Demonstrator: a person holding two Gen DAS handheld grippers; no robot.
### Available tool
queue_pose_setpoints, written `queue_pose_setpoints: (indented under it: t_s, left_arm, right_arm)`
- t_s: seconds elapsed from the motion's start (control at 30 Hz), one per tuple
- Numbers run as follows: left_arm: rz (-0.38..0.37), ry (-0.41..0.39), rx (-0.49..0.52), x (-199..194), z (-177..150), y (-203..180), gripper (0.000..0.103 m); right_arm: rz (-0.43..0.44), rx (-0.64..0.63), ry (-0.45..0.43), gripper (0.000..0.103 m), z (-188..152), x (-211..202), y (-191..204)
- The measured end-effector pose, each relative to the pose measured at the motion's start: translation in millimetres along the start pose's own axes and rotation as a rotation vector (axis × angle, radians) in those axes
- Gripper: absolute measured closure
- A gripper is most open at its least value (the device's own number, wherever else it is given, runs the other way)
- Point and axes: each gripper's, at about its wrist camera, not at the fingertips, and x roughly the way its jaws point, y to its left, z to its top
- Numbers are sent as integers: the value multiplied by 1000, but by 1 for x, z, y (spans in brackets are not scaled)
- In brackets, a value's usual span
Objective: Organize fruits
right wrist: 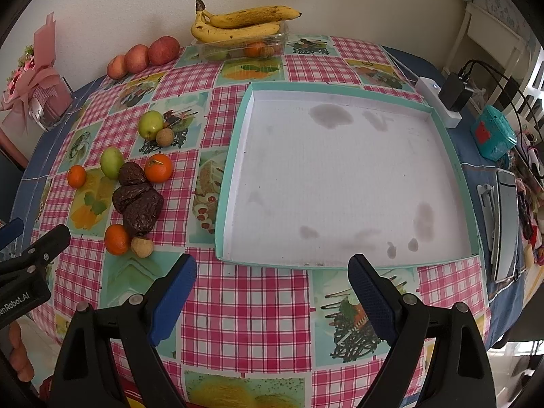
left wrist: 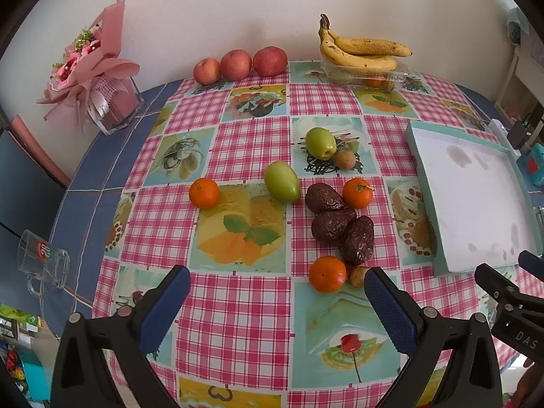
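Loose fruit lies mid-table: three tangerines (left wrist: 204, 193) (left wrist: 357, 192) (left wrist: 327, 274), two green fruits (left wrist: 282, 181) (left wrist: 320, 143), three dark wrinkled fruits (left wrist: 340, 226) and two small brown ones (left wrist: 345, 159). A shallow teal-rimmed white box (right wrist: 234, 156) sits to their right, with nothing in it. My left gripper (left wrist: 277, 284) hovers open above the near table, just short of the nearest tangerine. My right gripper (right wrist: 272, 272) is open in front of the box's near edge. Neither holds anything.
Three red apples (left wrist: 238, 64) and bananas (left wrist: 360, 51) on a clear plastic tub (left wrist: 367, 74) line the far wall. A pink bouquet (left wrist: 91, 68) and a glass mug (left wrist: 44, 261) stand at the left. Chargers, a teal case (right wrist: 493, 132) and a phone (right wrist: 506, 224) crowd the right edge.
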Motion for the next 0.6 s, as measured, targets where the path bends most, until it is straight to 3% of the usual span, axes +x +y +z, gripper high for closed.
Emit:
queue_pose_setpoints:
  t_s: [0.6]
  left_arm:
    - [-23, 0, -14, -1, 2, 0, 0]
  right_arm:
    - [-25, -25, 6, 12, 1, 1, 4]
